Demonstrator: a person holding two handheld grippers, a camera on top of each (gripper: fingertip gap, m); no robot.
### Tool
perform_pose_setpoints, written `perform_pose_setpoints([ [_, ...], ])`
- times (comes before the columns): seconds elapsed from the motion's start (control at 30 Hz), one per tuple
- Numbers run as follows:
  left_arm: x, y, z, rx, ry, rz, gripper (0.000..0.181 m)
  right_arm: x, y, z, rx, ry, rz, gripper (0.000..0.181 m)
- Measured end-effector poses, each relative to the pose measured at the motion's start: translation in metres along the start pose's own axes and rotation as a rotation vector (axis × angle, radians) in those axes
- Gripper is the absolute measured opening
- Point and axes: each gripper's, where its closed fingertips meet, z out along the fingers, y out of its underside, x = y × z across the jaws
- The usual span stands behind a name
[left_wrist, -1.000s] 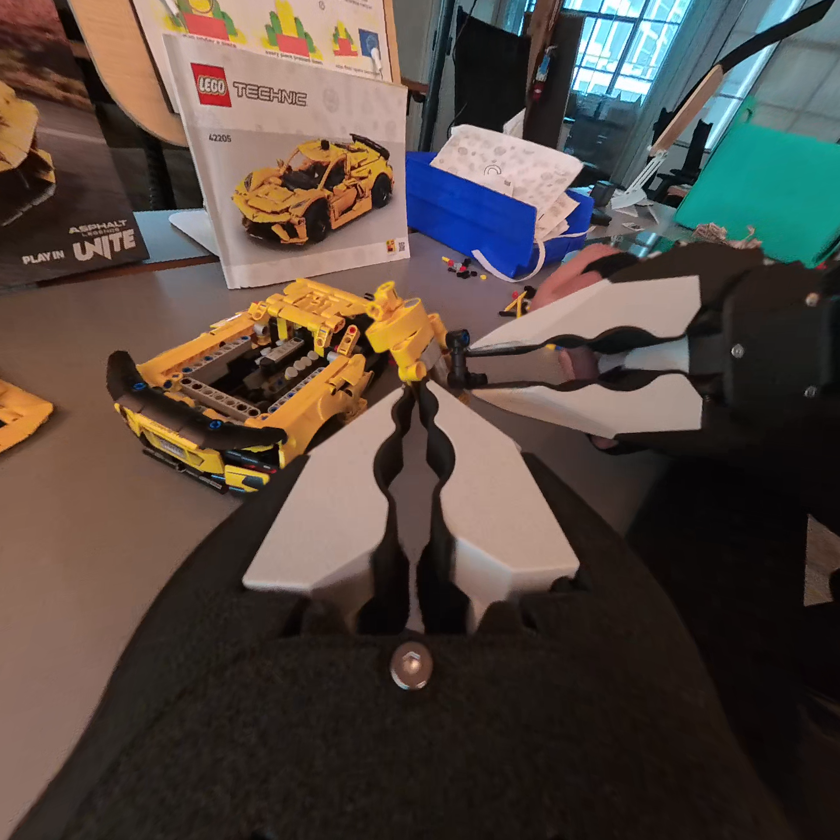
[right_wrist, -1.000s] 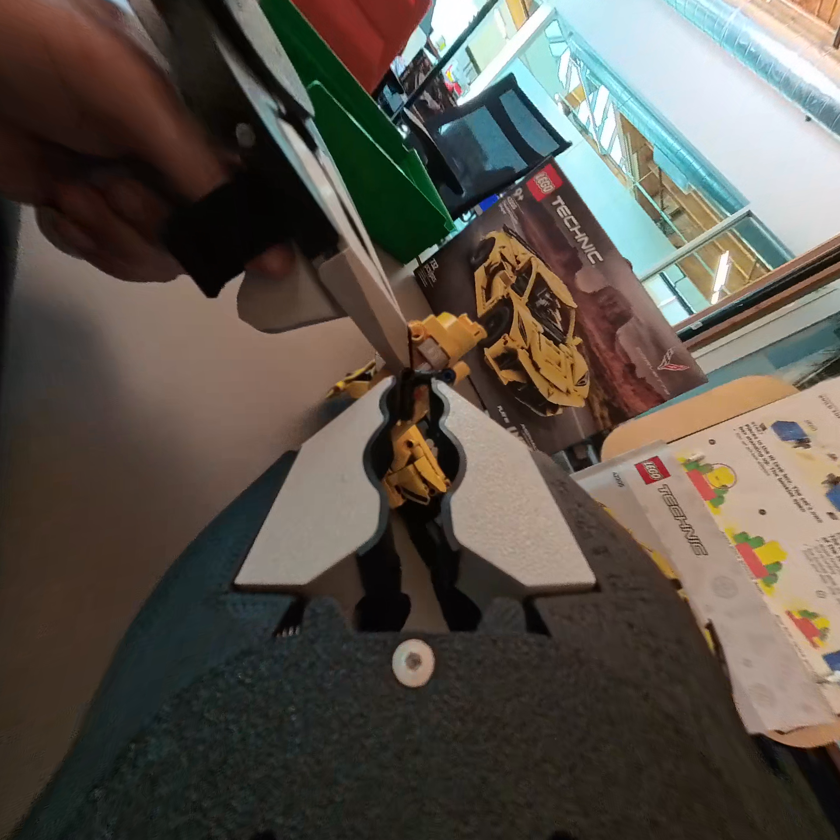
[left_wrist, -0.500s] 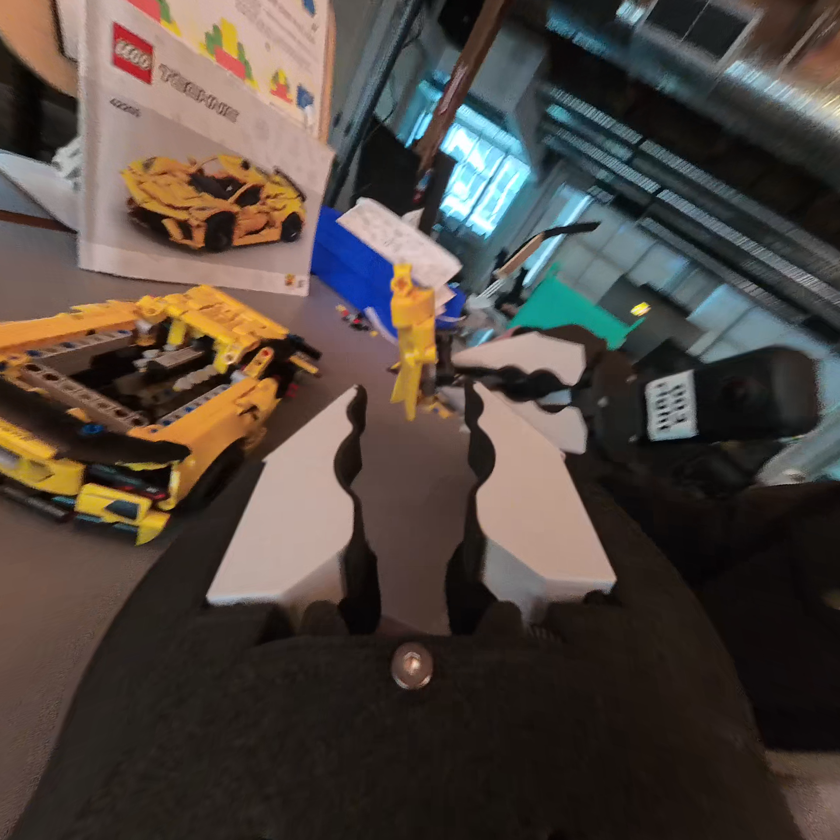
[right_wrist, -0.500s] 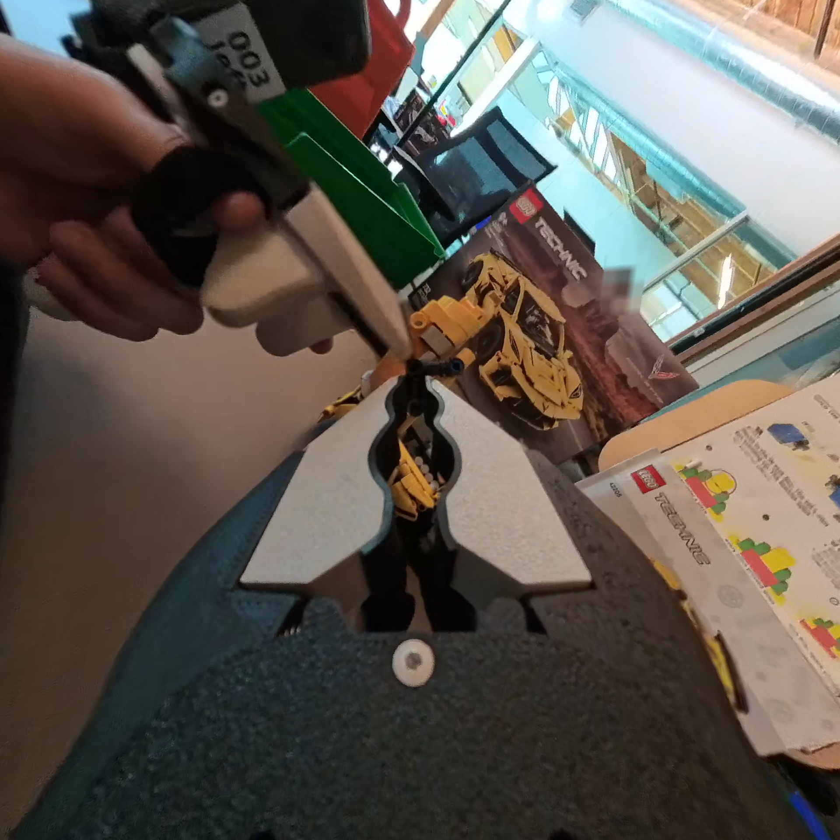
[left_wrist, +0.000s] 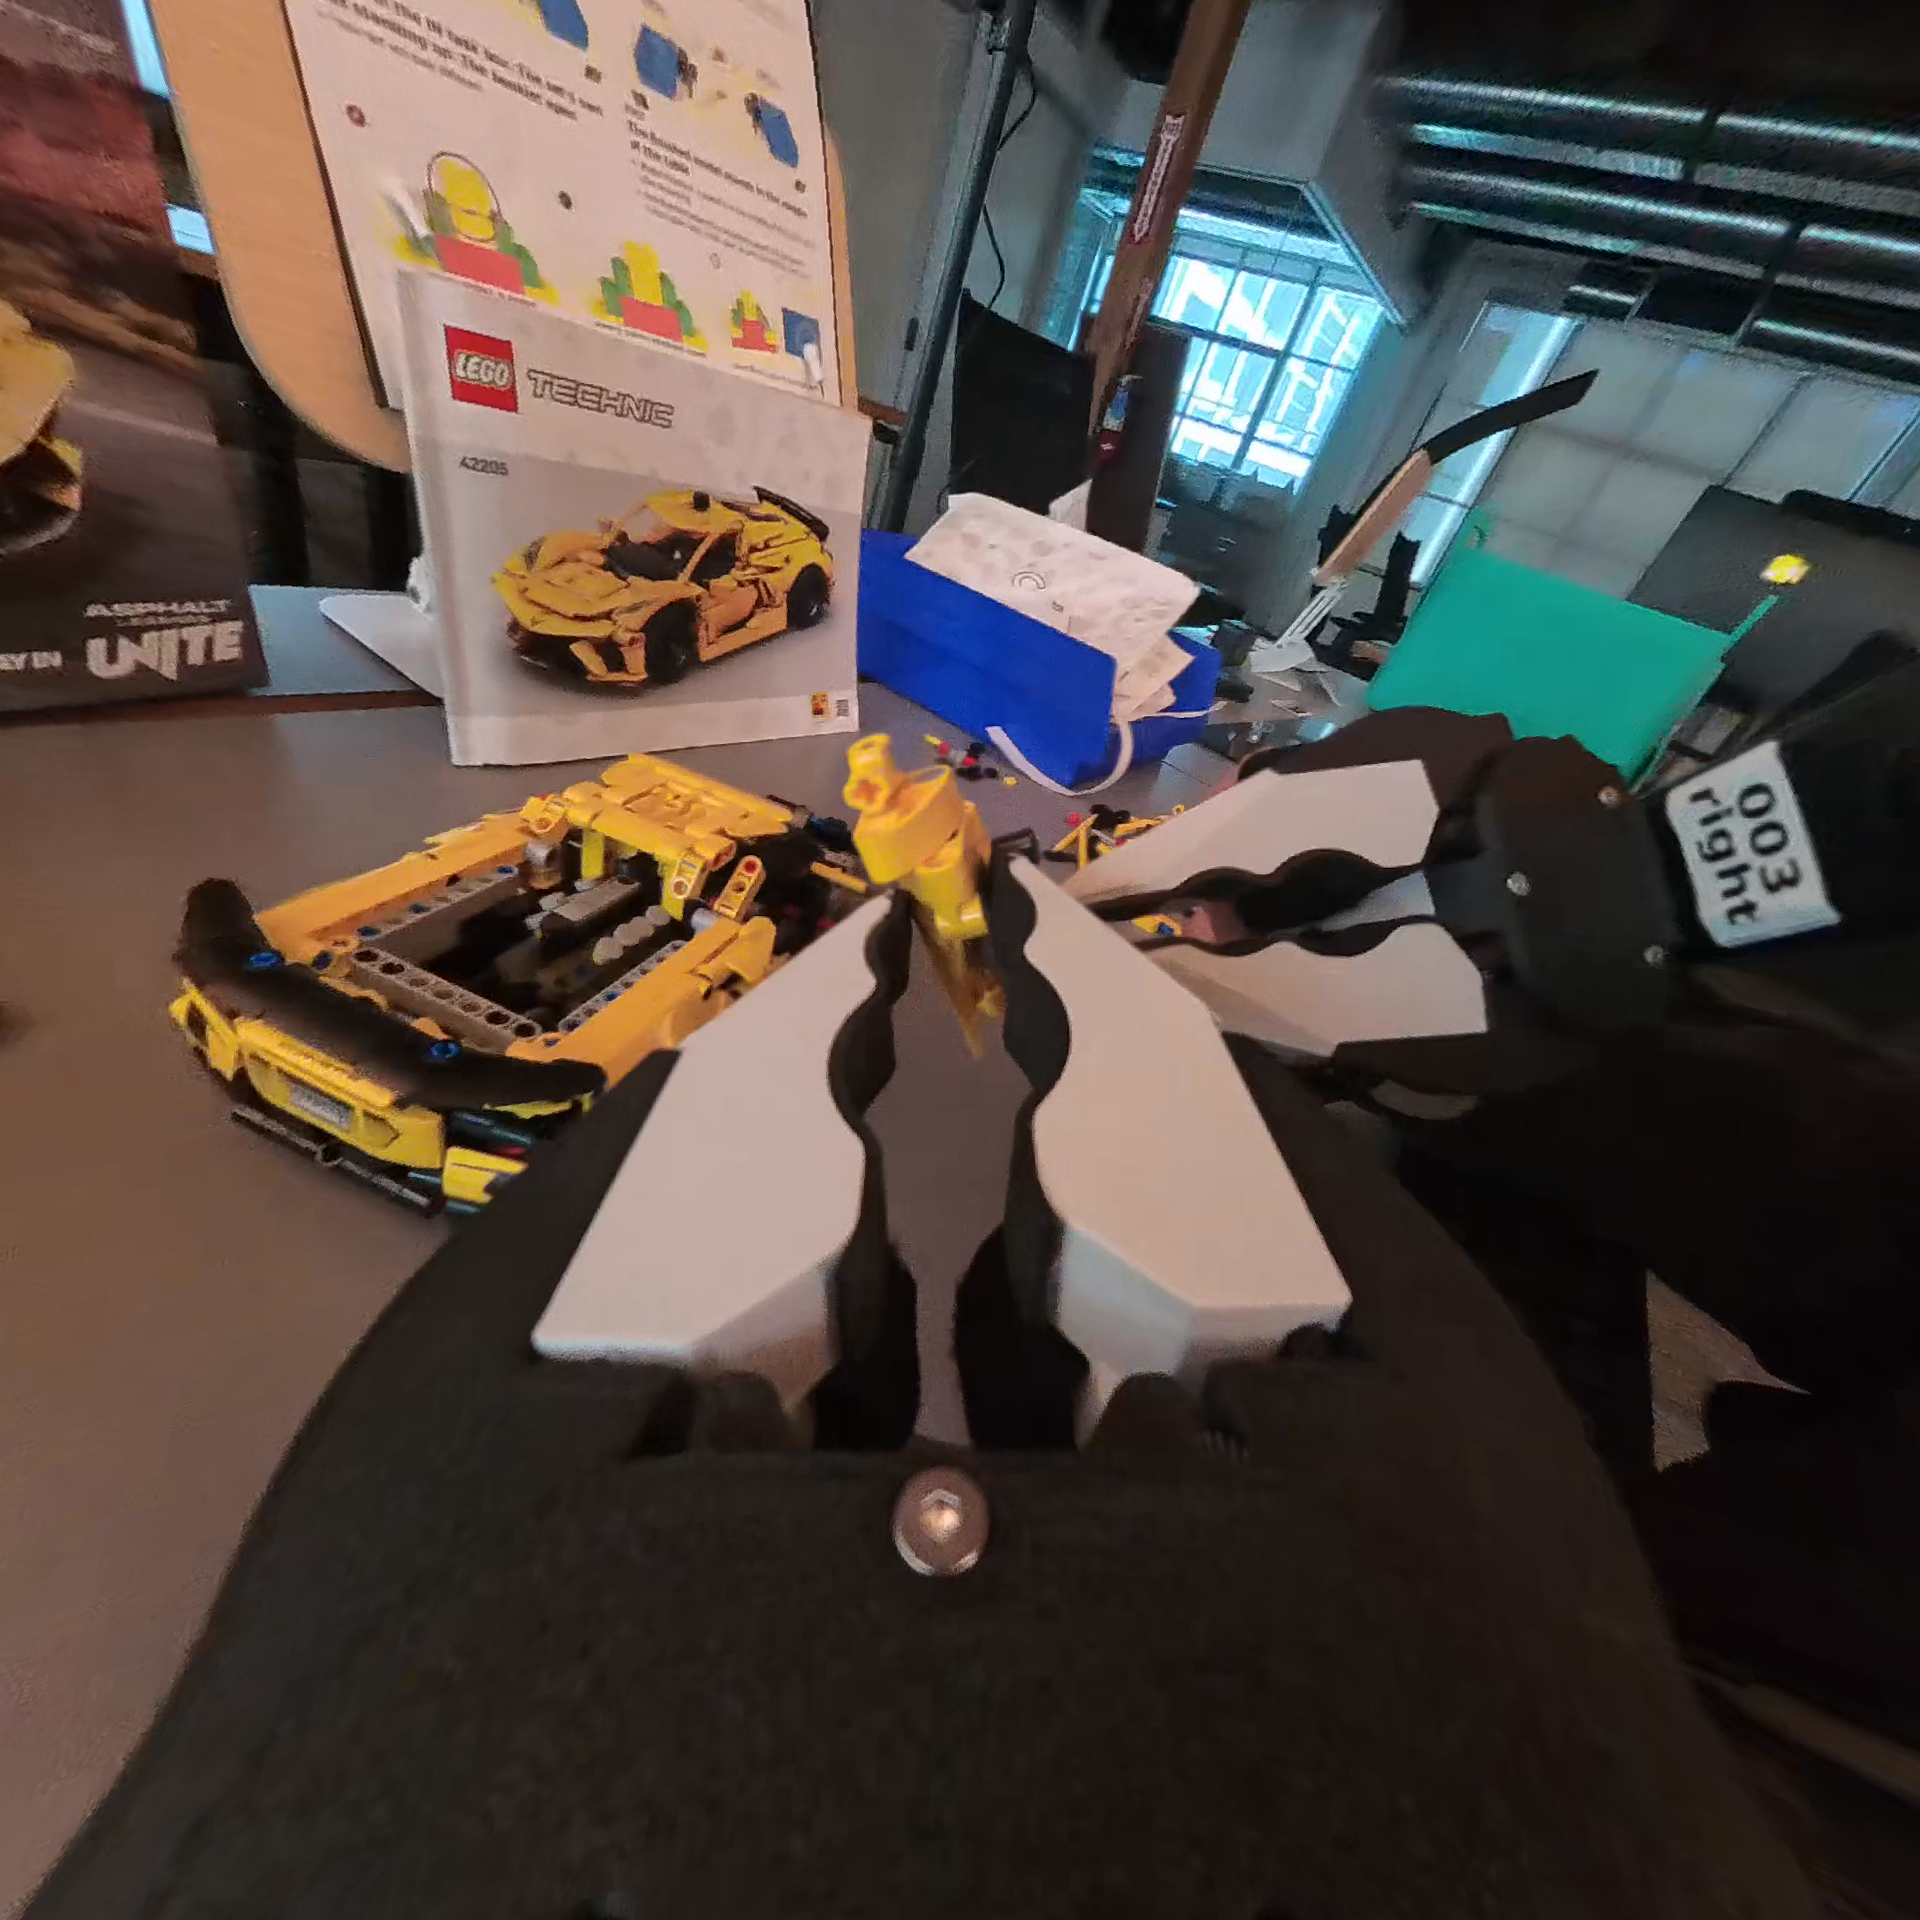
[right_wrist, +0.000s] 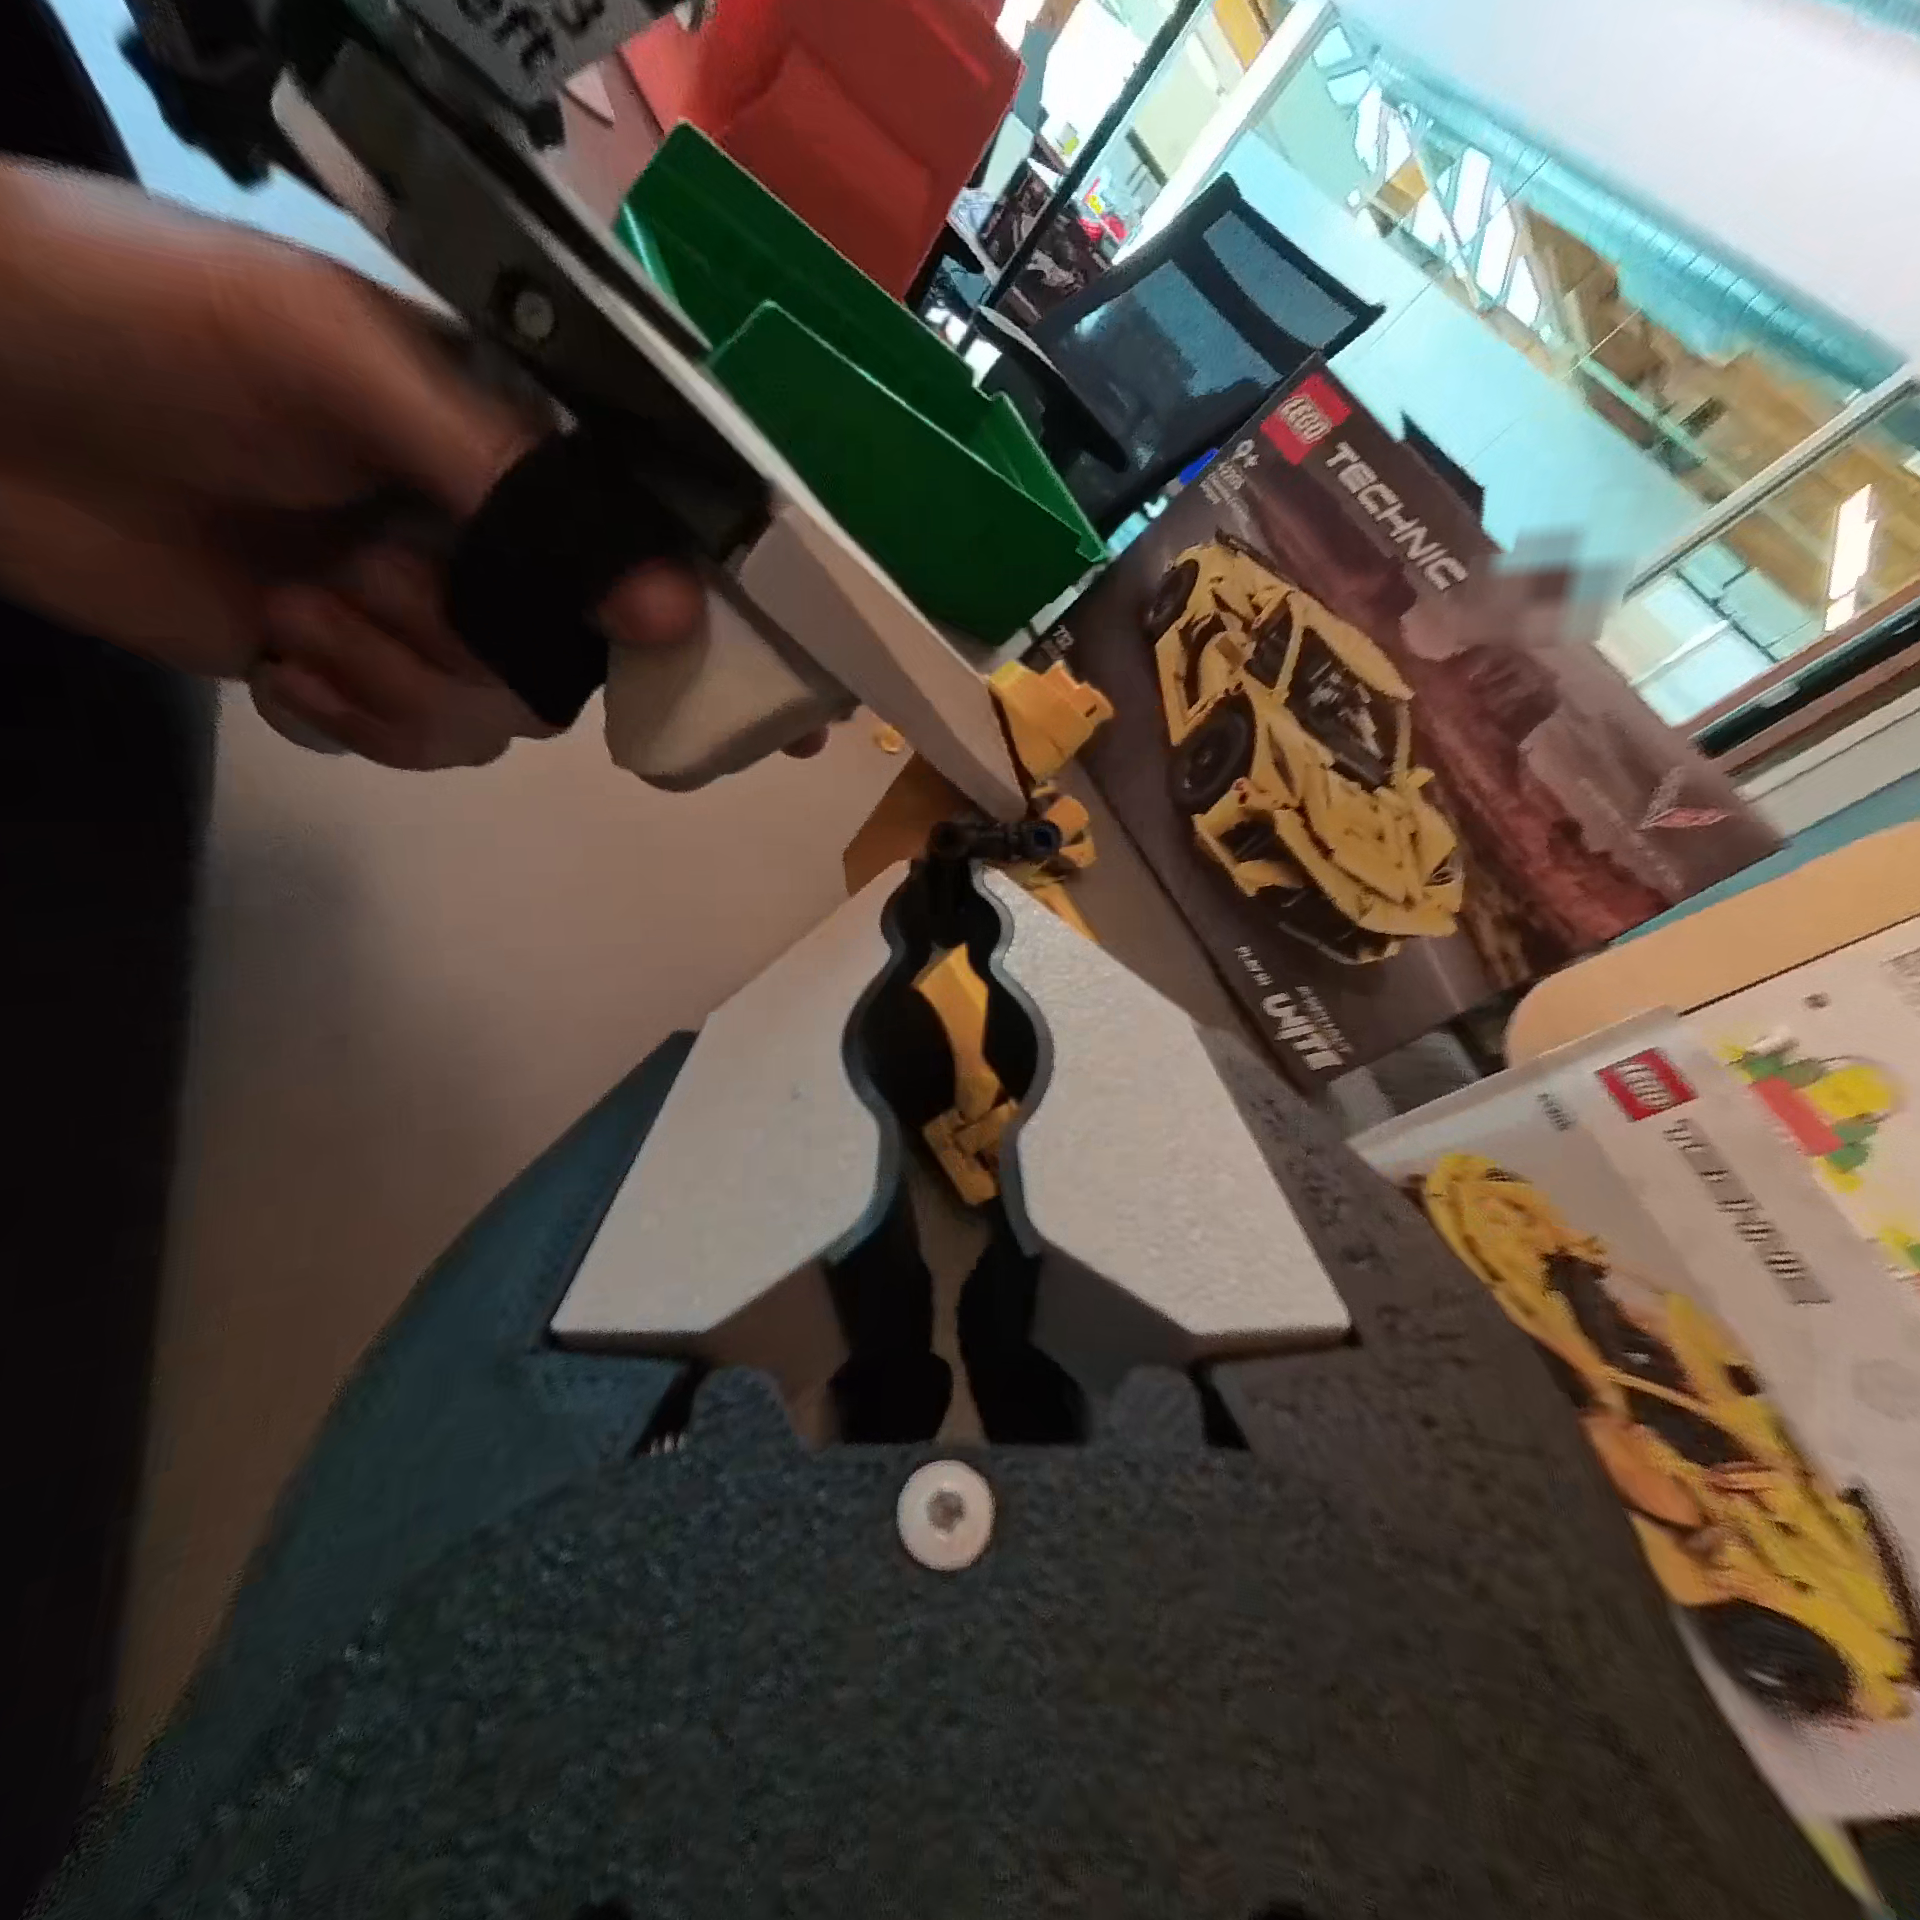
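The left gripper (left_wrist: 940, 914) is clenched on a small yellow brick assembly (left_wrist: 925, 852), held up off the grey table (left_wrist: 156, 1299); the right gripper (right_wrist: 951, 883) comes in from its right, tips pinched on a thin black pin piece (right_wrist: 987, 836) that sits against that assembly; just left of the left tongs rests the half-built yellow car (left_wrist: 468, 966); beyond it stands an instruction booklet (left_wrist: 644, 540), and a blue bin (left_wrist: 997, 665) lies ahead.

From the left wrist view, at eleven o'clock a grey instruction booklet (left_wrist: 644, 540) bears a red logo square, a title and a number. A printed sheet (left_wrist: 582, 156) stands behind it. At nine o'clock a dark box (left_wrist: 114, 520) carries white lettering. At three o'clock a white label (left_wrist: 1745, 862) with black characters sits on the right gripper (left_wrist: 1081, 904).
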Motion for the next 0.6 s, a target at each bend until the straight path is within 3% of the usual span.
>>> perform_pose_setpoints([
  [0.2, -0.009, 0.006, 0.0, -0.047, -0.07, 0.071, 0.014, -0.001, 0.003, 0.004, 0.026, -0.085, 0.25, 0.005],
  [0.5, -0.018, 0.019, 0.002, -0.106, -0.088, -0.008, 0.014, -0.003, 0.009, 0.007, -0.027, -0.032, 0.158, 0.004],
  [0.6, -0.02, 0.02, 0.001, -0.109, -0.087, -0.038, 0.014, -0.009, 0.014, 0.011, -0.024, -0.144, 0.363, 0.004],
])
